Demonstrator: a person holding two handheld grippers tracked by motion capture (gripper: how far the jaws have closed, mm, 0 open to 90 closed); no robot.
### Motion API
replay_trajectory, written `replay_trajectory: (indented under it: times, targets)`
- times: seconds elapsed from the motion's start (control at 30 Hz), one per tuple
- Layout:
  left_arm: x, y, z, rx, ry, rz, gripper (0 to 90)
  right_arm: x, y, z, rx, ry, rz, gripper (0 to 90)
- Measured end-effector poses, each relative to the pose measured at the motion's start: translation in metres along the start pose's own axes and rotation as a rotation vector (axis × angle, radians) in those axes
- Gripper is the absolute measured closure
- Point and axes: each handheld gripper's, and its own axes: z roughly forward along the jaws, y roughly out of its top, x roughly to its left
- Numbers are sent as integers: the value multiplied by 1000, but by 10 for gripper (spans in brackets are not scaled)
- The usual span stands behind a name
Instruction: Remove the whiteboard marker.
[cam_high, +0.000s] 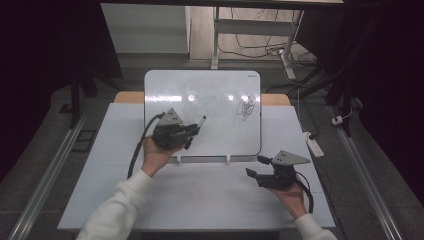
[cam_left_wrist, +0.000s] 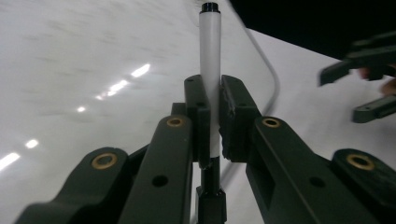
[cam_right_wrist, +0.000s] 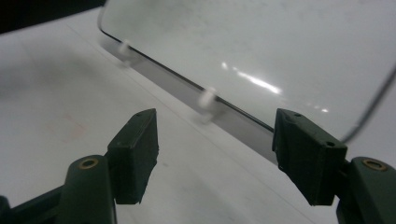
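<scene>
Over the lower left part of the whiteboard (cam_high: 200, 107), the left tool (cam_high: 192, 132) has a white marker (cam_high: 199, 125) clamped between its pads, and the left gripper view shows the grip well: both pads pressed flat against the barrel of the marker (cam_left_wrist: 210, 70), which runs straight out along the tool's own line with a dark end at the far tip. From the high view that long axis slants up and to the right across the board, so the far end points roughly toward the black scribble (cam_high: 246, 106) near the board's upper right edge. That is the relation that matters here: the scribble lies well apart from the marker, off to its right and a little further up the board, and the barrel is already aimed that way.

Down on the bench (cam_high: 200, 200), the right tool (cam_high: 256, 167) waits with its jaws spread wide and nothing between them. The right gripper view looks past both pads at the board's bottom edge and its small white clips (cam_right_wrist: 207, 99). That hand is the nearer one to the scribble's side of the board, yet it carries nothing. My read is that the marker hand has to travel right across the board to reach the marks, whether to write beside them or work over them.
</scene>
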Motion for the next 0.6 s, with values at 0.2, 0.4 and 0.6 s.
replay_trajectory:
  times: [0.2, 0.4, 0.6]
  targets:
    - [-30, -3, 25, 2, -60, 35, 826, 20, 16, 14, -10, 78, 37, 325]
    - [-47, -2, 39, -16, -94, 46, 825, 33, 25, 27, -13, 118, 60, 328]
    - [-60, -4, 46, -17, -112, 61, 825, 42, 34, 46, 1, 142, 108, 367]
